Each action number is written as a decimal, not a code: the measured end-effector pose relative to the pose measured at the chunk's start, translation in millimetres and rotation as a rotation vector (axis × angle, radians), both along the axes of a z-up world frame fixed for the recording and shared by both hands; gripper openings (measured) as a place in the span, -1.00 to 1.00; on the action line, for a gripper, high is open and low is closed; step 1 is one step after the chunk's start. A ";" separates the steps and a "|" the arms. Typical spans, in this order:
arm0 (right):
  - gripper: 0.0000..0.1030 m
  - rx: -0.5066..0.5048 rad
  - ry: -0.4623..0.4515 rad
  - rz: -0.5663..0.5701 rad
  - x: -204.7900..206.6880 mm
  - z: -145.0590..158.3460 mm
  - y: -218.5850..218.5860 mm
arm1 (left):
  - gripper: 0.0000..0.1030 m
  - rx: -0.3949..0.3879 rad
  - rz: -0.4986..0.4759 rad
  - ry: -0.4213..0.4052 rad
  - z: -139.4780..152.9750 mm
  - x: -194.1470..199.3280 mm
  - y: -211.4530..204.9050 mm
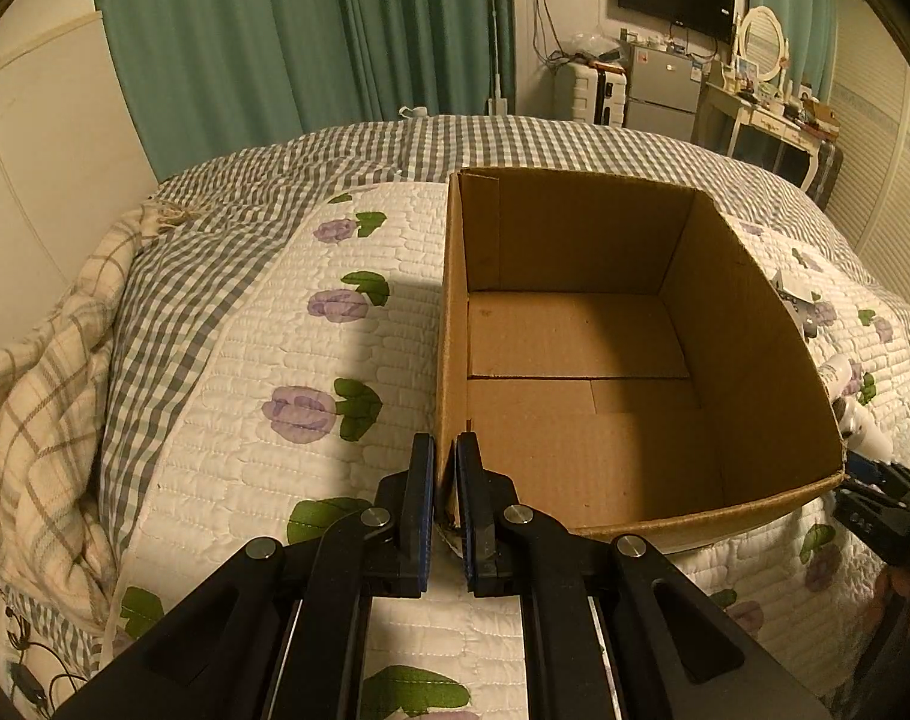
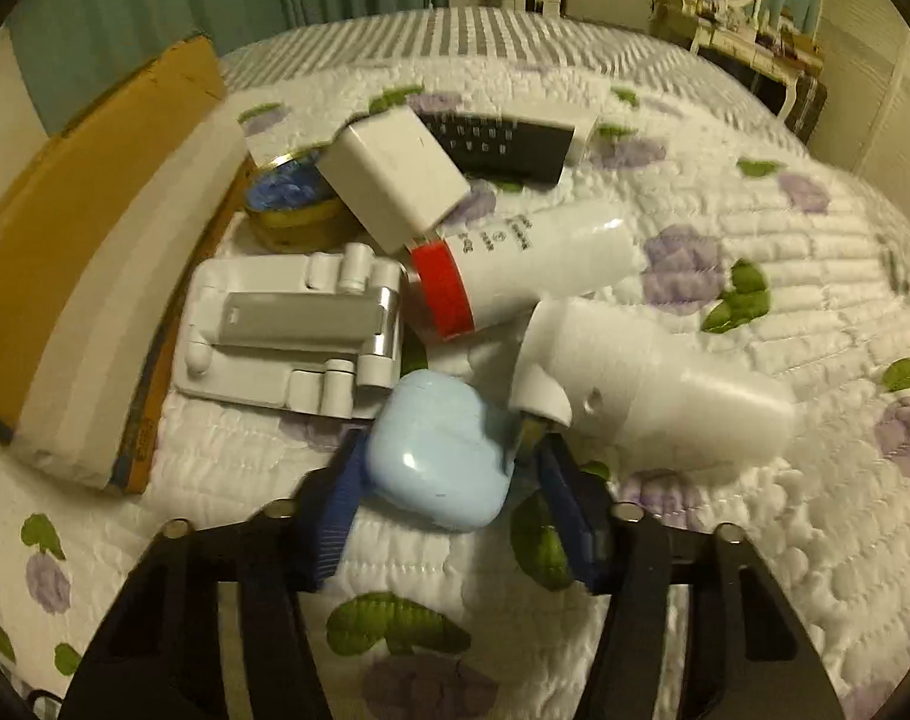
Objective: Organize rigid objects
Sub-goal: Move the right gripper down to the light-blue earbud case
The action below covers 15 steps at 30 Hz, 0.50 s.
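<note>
An open, empty cardboard box (image 1: 575,324) stands on the quilted bed. My left gripper (image 1: 445,450) is shut on the box's near left corner, one finger on each side of the wall. In the right wrist view a light blue earbud case (image 2: 443,456) lies on the quilt between the blue pads of my right gripper (image 2: 446,459), which press against its two sides. A white bottle (image 2: 653,390) lies just right of the case, its cap touching it. The right wrist view is blurred.
Beyond the case lie a white folding phone stand (image 2: 293,324), a white bottle with a red band (image 2: 515,270), a white charger block (image 2: 395,180), a black remote (image 2: 497,144) and a gold tin (image 2: 287,204). The box's outer wall (image 2: 77,240) stands at left.
</note>
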State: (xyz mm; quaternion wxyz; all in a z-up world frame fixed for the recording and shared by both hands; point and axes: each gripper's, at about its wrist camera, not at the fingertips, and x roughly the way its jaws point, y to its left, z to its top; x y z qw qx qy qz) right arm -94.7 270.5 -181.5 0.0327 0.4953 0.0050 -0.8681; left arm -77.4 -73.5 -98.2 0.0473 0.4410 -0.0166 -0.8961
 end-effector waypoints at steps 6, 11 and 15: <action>-0.37 0.052 0.016 0.043 6.5 11.4 -10.3 | -0.85 0.003 0.006 0.007 0.1 0.7 -0.1; -0.36 0.096 0.016 0.045 7.1 6.0 -17.3 | -0.85 0.011 0.004 0.009 -0.2 0.8 -0.3; -0.24 0.164 0.009 0.059 0.1 -1.2 -25.4 | -0.85 0.012 0.004 0.013 -0.6 1.3 -0.6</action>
